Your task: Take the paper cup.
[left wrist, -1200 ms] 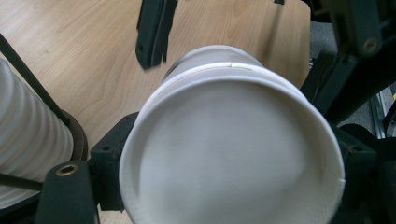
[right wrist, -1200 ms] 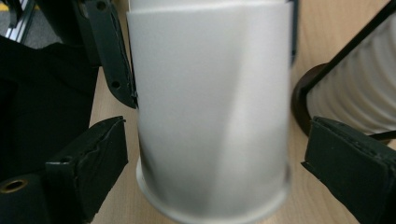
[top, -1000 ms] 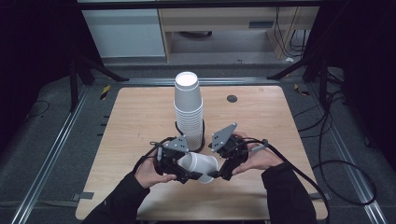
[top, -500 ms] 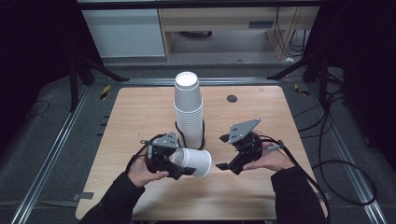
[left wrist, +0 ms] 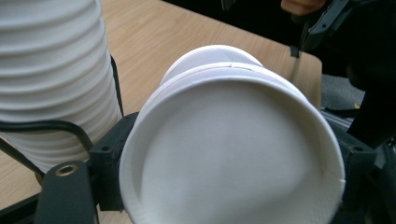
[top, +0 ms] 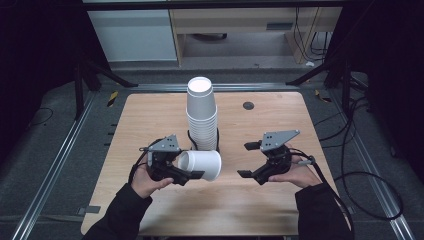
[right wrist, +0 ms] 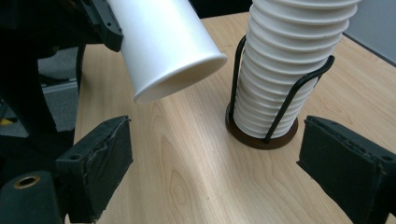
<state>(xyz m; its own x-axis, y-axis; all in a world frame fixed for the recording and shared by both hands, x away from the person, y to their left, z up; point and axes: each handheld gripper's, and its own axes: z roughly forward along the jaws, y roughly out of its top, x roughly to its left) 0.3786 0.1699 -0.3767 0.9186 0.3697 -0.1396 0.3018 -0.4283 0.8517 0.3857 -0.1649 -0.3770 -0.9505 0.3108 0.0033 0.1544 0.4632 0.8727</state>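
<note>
A white paper cup [top: 202, 165] lies on its side in the air just in front of the tall stack of white cups [top: 201, 115], its mouth toward the right. My left gripper [top: 190, 167] is shut on it near the base, one jaw on each side of the cup [left wrist: 229, 140]. To the right, my right gripper [top: 246, 160] hovers over the table, apart from the cup [right wrist: 163, 42]. Its jaws have just been closing, stand apart, and have nothing between them [right wrist: 215, 168]. The stack [right wrist: 294, 60] sits in a black wire holder [right wrist: 261, 137] with a brown base.
The wooden table [top: 150, 115] carries a small dark round spot [top: 248, 105] at the back right. Metal rails run along both sides, cables lie on the floor at the right, and a cabinet stands behind the table.
The right gripper has drawn away to the right from the cup's mouth. The left gripper has shifted slightly left, still holding the cup.
</note>
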